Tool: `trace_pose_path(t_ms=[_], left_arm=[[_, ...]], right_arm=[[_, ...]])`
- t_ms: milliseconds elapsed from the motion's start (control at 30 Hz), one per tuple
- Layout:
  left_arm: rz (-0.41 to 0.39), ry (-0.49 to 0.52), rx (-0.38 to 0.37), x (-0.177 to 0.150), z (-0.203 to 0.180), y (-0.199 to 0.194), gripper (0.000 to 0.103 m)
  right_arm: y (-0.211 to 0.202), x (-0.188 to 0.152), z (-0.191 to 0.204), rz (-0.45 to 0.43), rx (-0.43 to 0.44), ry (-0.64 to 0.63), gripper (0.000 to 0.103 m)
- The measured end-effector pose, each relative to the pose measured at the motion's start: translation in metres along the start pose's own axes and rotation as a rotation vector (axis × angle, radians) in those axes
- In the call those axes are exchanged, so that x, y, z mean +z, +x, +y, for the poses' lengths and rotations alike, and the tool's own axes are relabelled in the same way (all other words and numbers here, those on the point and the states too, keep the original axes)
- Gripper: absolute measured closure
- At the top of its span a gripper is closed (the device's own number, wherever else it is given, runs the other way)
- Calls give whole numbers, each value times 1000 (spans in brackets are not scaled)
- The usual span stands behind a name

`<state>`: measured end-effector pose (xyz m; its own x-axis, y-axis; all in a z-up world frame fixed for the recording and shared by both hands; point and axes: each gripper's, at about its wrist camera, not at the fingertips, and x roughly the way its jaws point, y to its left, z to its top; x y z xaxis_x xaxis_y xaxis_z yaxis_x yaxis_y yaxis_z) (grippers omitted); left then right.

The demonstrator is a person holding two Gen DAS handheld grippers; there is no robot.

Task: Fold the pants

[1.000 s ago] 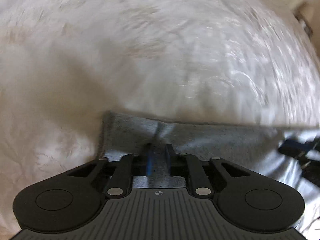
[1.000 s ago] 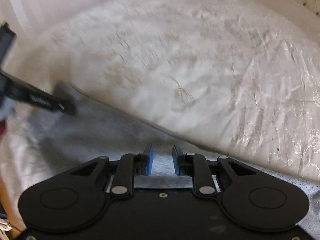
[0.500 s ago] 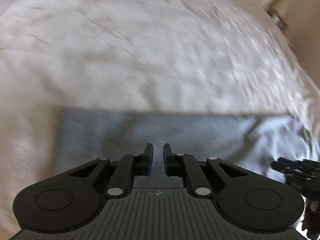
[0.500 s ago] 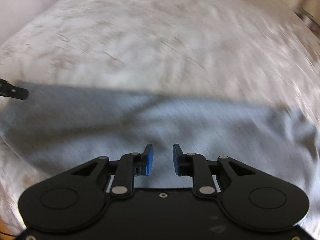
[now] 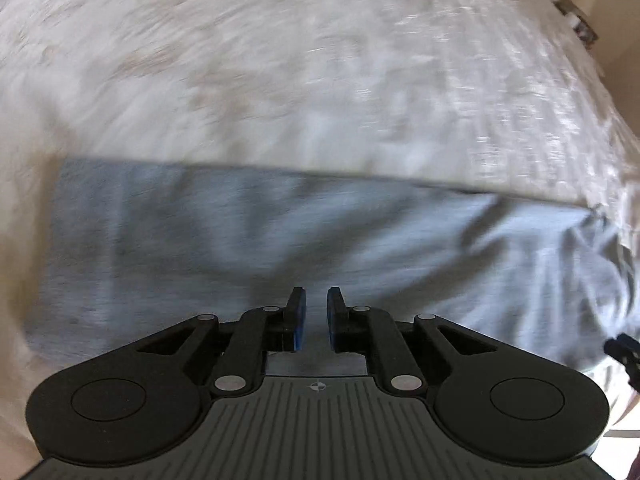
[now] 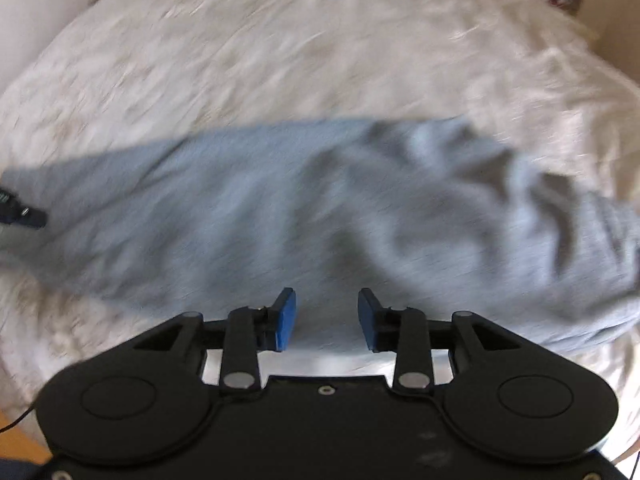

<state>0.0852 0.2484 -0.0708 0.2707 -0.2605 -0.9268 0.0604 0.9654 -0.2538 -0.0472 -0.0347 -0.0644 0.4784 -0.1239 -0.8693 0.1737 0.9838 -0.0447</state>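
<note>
Two grippers are hovering over one pair of grey pants [image 5: 280, 240] that is lying stretched across a white bedspread [image 5: 280, 80], and both views are smeared with motion blur, so the weave and seams of the cloth are hard to make out.

Starting at the left, the left gripper [image 5: 316, 312] is hanging above the near edge of the pants, its jaws standing a narrow gap apart with nothing caught between them. The blue pads [image 5: 299, 330] are showing only along their inner faces. In this view the cloth is running as a flat band from a squared-off end on the left to a rumpled, bunched part on the right, where the frame edge is cutting it off. A sliver of the other gripper is poking in at the far right, too little of it to read.

Moving right, the right gripper [image 6: 327, 316] is sitting above the middle of the pants [image 6: 280, 208], its jaws spread wide and empty. Here the garment is lying flat on the left and heaping into folds on the right, with its end hidden past the picture's edge. At the top corners, small dark objects beyond the bedspread [image 6: 280, 40] are blurring past recognition.
</note>
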Motion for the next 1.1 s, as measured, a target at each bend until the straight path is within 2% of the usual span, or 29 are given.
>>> trace_pose_path(t_ms=[133,167,233,267,333,467,567,600,700,800,933,1000,1100], left_arm=[[8,52,-49,-3,-62,7,92],[14,65,-66,-6,-78,10,92],[32,88,-99,-9,-111,21,92],[42,100,-110,-10,-128,29,92],[58,128,-132,-12,-159,39,92],[72,168,-181,-15,-205,58,92],[87,176,-183,-20,-224,72,91],[101,172,-181,-21,-228,77,91],[147,174,-155,-31,-233,95,91],[154,175,-144,-38,-232,101,91],[164,137,-161,-38,-224,104,91],[170,132,-162,-38,-219,102,91],[171,155,-152,-37,-221,103,91]], right_arm=[[6,-8,-56,7,-104,39,67],[15,-13,-68,32,-125,48,67],[33,-26,-90,144,-139,54,67],[43,-36,-101,203,-112,62,72],[44,-47,-110,224,-62,43,74],[24,-39,-130,166,25,21,72],[3,-7,-149,67,97,27,70],[-4,6,-152,30,112,21,67],[2,50,-164,-15,156,4,63],[35,94,-168,-1,187,7,62],[90,149,-159,57,177,8,61],[111,169,-152,87,153,12,53],[138,191,-141,141,110,45,49]])
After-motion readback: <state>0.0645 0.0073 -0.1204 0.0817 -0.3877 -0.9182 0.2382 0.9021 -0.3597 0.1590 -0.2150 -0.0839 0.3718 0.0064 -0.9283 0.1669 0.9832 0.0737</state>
